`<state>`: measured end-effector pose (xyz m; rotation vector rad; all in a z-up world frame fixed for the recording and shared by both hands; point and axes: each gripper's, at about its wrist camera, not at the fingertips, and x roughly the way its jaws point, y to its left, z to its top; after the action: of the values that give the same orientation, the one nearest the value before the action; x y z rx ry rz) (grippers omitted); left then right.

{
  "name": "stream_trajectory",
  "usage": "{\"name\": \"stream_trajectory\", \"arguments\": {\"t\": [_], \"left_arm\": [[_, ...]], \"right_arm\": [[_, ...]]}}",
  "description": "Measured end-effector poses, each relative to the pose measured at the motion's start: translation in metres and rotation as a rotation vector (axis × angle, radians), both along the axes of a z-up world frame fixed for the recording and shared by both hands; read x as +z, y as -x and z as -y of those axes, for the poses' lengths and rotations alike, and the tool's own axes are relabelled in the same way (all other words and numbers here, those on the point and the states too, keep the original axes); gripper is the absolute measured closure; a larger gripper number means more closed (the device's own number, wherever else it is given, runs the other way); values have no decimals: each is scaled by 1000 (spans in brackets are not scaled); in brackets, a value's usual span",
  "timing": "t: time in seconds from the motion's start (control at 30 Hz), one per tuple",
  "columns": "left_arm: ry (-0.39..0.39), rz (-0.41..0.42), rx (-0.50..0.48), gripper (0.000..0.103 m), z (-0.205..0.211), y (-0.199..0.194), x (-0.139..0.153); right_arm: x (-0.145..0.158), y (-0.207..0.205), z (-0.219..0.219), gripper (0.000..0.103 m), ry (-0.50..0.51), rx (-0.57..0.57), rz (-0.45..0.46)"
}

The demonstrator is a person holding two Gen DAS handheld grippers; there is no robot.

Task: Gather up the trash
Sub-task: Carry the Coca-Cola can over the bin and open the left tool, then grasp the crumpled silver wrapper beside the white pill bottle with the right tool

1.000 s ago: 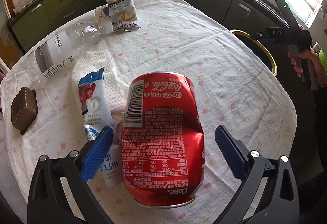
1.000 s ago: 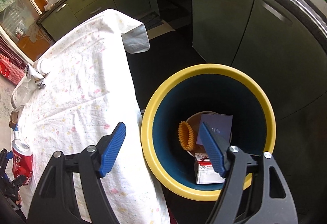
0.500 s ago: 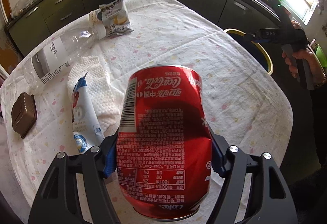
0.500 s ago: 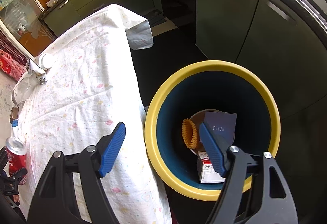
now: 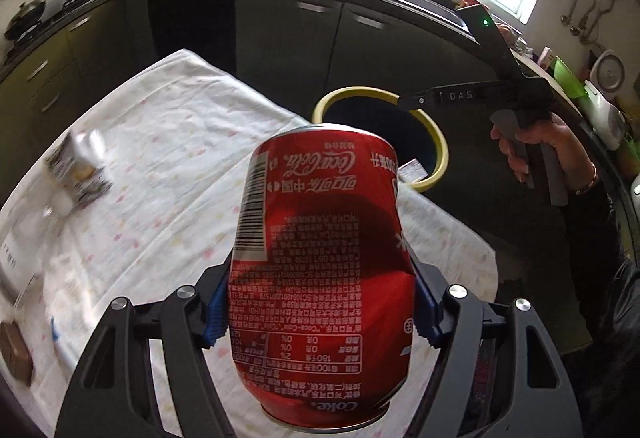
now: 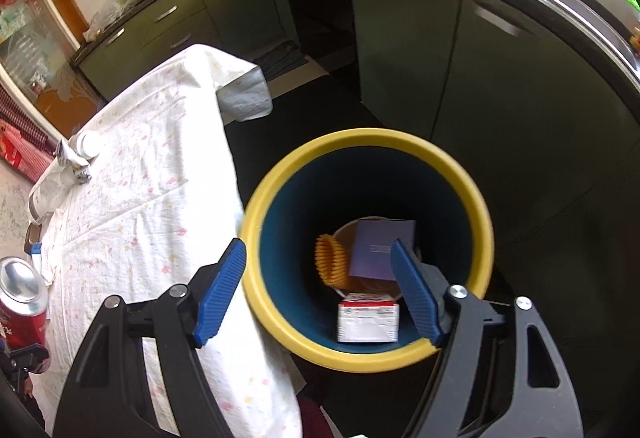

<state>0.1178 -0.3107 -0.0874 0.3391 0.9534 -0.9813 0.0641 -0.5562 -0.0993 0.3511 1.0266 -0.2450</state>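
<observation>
A dented red Coke can (image 5: 320, 218) hangs above the white flowered tablecloth (image 5: 160, 158), with my left gripper (image 5: 320, 318) shut on its lower half, a blue pad pressed on each side. The can (image 6: 20, 302) also shows at the lower left of the right wrist view. My right gripper (image 6: 318, 250) stands open above the yellow-rimmed blue bin (image 6: 360, 136), nothing between its fingers. In the left wrist view the bin (image 5: 436, 142) stands on the floor past the table's far edge, and a hand holds the right gripper (image 5: 472, 94) over it.
The bin holds a purple box (image 6: 380, 250), a red-and-white carton (image 6: 368, 322) and an orange crinkled piece (image 6: 330, 260). On the table lie a snack wrapper (image 5: 76, 166), a clear plastic bottle (image 6: 52, 186) and a brown box (image 5: 14, 358). Dark kitchen cabinets ring the floor.
My left gripper closed on the can, lifted it off the table and swung toward the bin. The right gripper drifted slightly over the bin and stayed open.
</observation>
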Motion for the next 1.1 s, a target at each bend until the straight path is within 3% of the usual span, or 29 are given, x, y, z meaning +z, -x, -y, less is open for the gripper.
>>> {"name": "stream_trajectory", "arguments": {"t": [0.27, 0.37, 0.43, 0.5, 0.6, 0.7, 0.87, 1.1], "left_arm": [[16, 33, -178, 32, 162, -14, 1], [14, 23, -176, 31, 203, -29, -9], [8, 28, -150, 19, 218, -40, -16], [12, 35, -114, 17, 218, -47, -17], [45, -4, -70, 17, 196, -52, -12], [104, 13, -31, 14, 150, -45, 3], [232, 92, 55, 5, 34, -18, 30], [244, 173, 233, 5, -113, -4, 25]], "right_arm": [[-2, 37, 43, 32, -9, -95, -10], [-3, 48, 54, 32, -11, -128, -21], [-3, 52, 58, 31, -8, -144, -24], [-3, 56, 61, 30, -1, -152, -24], [-5, 54, 60, 30, -1, -144, -26], [-9, 44, 53, 30, -9, -108, -33], [-9, 12, 25, 30, -22, -10, -33], [8, -64, -66, 30, -27, 250, -2]]}}
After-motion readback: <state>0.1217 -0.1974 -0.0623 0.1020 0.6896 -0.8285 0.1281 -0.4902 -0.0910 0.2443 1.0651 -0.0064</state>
